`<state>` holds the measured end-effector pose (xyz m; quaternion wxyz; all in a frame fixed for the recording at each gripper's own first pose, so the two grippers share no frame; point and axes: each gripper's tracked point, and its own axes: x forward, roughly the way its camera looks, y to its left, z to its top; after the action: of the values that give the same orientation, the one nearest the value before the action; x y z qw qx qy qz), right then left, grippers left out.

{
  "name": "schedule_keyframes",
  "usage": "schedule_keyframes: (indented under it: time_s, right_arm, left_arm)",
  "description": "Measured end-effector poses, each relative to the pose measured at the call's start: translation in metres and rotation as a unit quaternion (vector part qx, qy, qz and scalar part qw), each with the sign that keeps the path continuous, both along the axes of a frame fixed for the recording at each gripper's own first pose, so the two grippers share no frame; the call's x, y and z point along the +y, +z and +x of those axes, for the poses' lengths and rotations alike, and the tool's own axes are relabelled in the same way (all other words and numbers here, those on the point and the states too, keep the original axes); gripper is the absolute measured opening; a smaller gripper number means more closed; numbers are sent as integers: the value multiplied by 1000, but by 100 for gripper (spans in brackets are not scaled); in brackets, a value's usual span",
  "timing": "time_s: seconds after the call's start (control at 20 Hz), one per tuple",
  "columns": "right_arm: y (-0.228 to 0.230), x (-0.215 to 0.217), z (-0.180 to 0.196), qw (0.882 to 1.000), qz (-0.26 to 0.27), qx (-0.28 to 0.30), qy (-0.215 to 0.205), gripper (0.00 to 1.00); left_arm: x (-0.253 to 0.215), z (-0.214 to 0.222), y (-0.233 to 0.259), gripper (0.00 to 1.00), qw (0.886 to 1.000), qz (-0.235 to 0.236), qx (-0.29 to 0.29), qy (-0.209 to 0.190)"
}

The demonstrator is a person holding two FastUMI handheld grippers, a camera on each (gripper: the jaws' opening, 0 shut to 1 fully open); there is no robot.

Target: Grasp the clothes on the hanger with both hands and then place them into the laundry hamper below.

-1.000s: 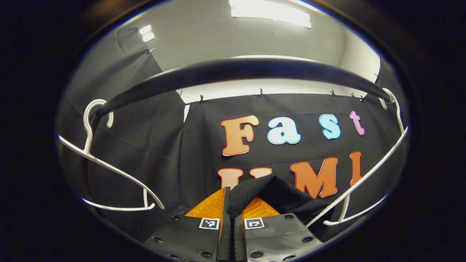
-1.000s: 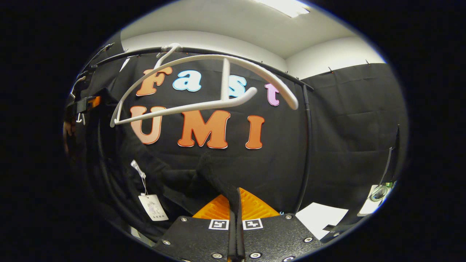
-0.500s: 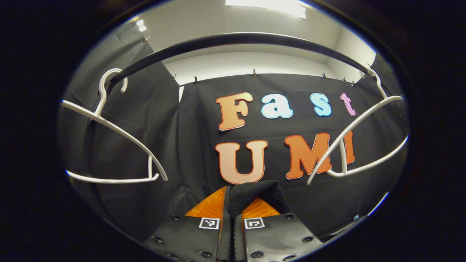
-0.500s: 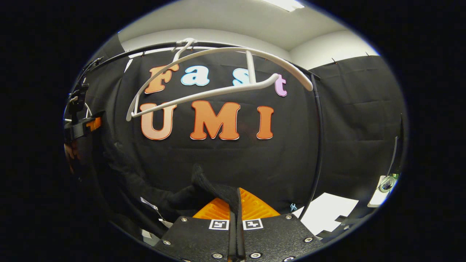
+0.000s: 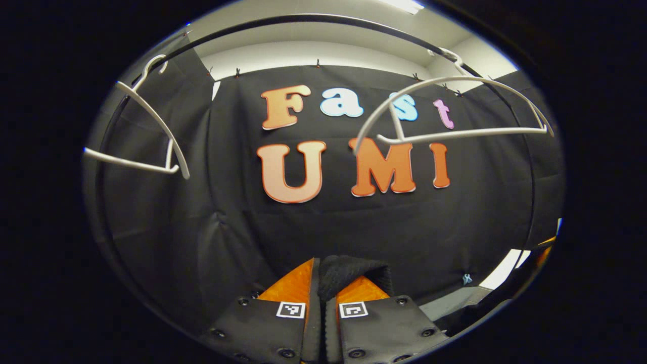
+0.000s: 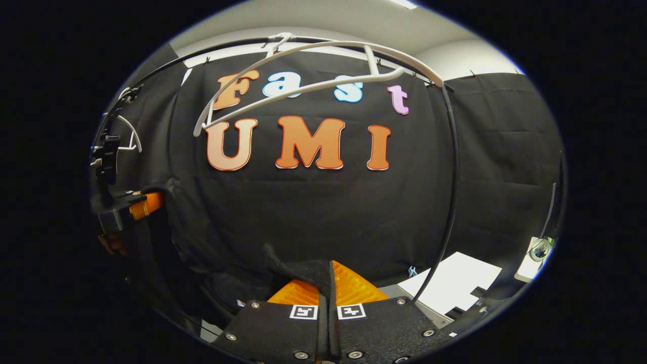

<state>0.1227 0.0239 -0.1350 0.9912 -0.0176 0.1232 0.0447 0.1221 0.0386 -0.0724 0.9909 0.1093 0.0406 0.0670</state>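
Note:
A black knit garment [image 5: 351, 268] is pinched at its edge between the fingers of my left gripper [image 5: 323, 273], which is shut on it. My right gripper [image 6: 328, 275] is shut on another edge of the same dark garment [image 6: 298, 268], and the cloth sags leftward toward the other gripper [image 6: 126, 207], seen at the far left with a hand below it. Above both grippers, a bare white hanger [image 6: 303, 68] hangs from the black rail [image 6: 227, 45]. The left gripper view shows this white hanger [image 5: 455, 108] at the upper right, well above the cloth.
A second bare white hanger [image 5: 151, 126] hangs at the left end of the rail [image 5: 303, 19]. The rack's black upright post [image 6: 451, 192] stands to the right. White sheets [image 6: 450, 283] lie on the floor at the lower right.
Both grippers have come down with the garment held. The rail and both hangers have risen in both views, and the cloth now hangs free of the hanger.

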Motion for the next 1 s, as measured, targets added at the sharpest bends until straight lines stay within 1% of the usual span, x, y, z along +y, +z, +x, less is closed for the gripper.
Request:
schedule_keyframes:
  time_s: [0.15, 0.25, 0.4, 0.5, 0.55, 0.65, 0.7, 0.8, 0.9, 1.0]
  right_arm:
    - [-33, 12, -8, 999, 0, 38, 14, 0]
    - [-59, 18, -12, 997, 8, 69, 23, 0]
    - [-106, 28, -21, 992, 13, 122, 34, 0]
    - [-144, 34, -31, 986, 15, 163, 44, 1]
    - [-161, 37, -33, 981, 16, 185, 48, 1]
    - [-188, 40, -39, 973, 17, 223, 53, 2]
    - [-198, 41, -46, 969, 17, 242, 55, 2]
    - [-214, 42, -47, 962, 19, 266, 53, 5]
    - [-224, 42, -59, 957, 21, 284, 54, 6]
    - [-230, 44, -61, 954, 27, 292, 61, 9]
  left_arm:
    - [-29, -9, -55, 11, 997, -23, 68, -34]
    - [-44, -15, -102, 11, 988, -55, 136, -55]
    - [-54, -31, -165, 11, 971, -67, 220, -64]
    - [-66, -45, -202, 11, 956, -65, 273, -81]
    - [-69, -57, -224, 11, 946, -58, 306, -86]
    - [-78, -77, -257, 11, 927, -65, 358, -93]
    - [-79, -83, -268, 11, 919, -71, 378, -91]
    - [-72, -88, -287, 11, 909, -69, 402, -81]
    - [-67, -91, -306, 11, 903, -64, 418, -76]
    - [-63, -98, -315, 11, 899, -58, 428, -69]
